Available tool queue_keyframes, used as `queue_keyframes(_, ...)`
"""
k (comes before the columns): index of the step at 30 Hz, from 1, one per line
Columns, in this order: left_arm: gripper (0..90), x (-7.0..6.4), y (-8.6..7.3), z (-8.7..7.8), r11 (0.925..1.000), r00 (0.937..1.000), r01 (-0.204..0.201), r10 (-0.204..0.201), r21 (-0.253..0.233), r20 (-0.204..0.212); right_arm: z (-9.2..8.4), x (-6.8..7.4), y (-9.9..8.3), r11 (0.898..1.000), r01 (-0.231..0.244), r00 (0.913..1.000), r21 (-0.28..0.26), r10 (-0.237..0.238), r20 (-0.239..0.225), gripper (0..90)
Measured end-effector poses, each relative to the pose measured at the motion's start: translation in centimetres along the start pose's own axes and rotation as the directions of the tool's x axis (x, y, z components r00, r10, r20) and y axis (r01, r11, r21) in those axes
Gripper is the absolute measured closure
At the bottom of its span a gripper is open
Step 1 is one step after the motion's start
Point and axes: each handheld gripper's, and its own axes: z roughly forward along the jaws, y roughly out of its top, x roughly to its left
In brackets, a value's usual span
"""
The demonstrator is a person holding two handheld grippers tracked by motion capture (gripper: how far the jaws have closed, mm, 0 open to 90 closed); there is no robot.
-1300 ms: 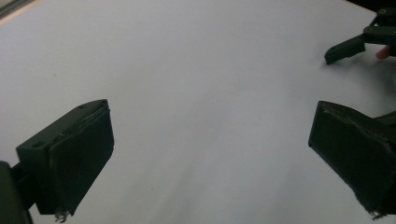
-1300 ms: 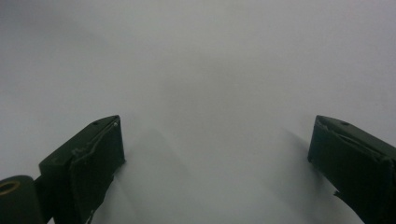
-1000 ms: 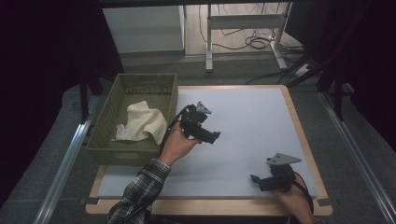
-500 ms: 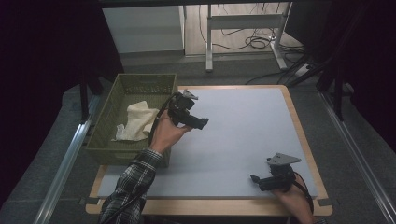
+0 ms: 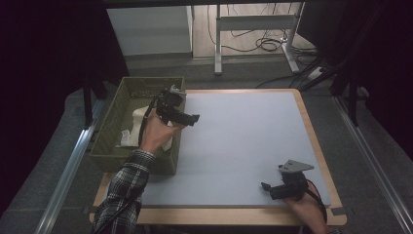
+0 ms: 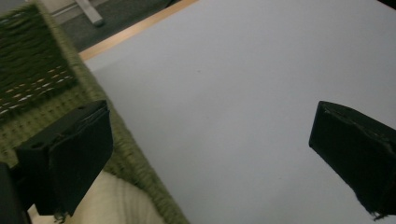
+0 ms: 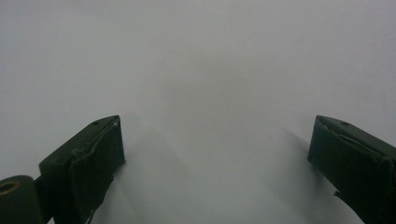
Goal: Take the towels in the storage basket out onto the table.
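Reaching: the left gripper hangs over the near right rim of the green basket, jaws spread wide and holding nothing, as the left gripper view makes plain.
Thing in hand: the cream cloth lies crumpled inside the basket, partly hidden under the person's left hand; a ribbed corner of it shows just below the left jaw in the left gripper view.
Jaw line: the jaws point out across the grey mat and straddle the woven rim, not the cloth.
Right gripper: rests low at the near right corner of the mat, jaws spread and empty, well apart from the basket.
Risk, rim: if the jaws drop and close as they stand, one would likely catch the basket wall, dragging or tipping the basket.
Risk, thin bite: a pinch on one loose fold may let the cloth slip out or snag on the weave when lifted.
Risk, no brace: with the right gripper so far off, nothing steadies the basket should it slide.
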Motion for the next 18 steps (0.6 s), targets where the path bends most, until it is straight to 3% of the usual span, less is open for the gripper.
queue_keyframes(8, 0.7, 3.0, -1.0, -1.3, 0.9988, 0.9975, 0.048, -0.048, -0.003, -0.051, 0.0, 0.0, 0.0, 1.000, 0.000, 1.0000, 0.000, 0.000, 0.000, 3.6)
queue_keyframes(18, 3.2, 6.6, -3.1, -1.6, 0.9935, 0.9870, 0.113, -0.111, 0.014, -0.116, 0.0, 0.0, 0.0, 1.000, 0.000, 1.0000, 0.000, 0.000, 0.000, 3.6)
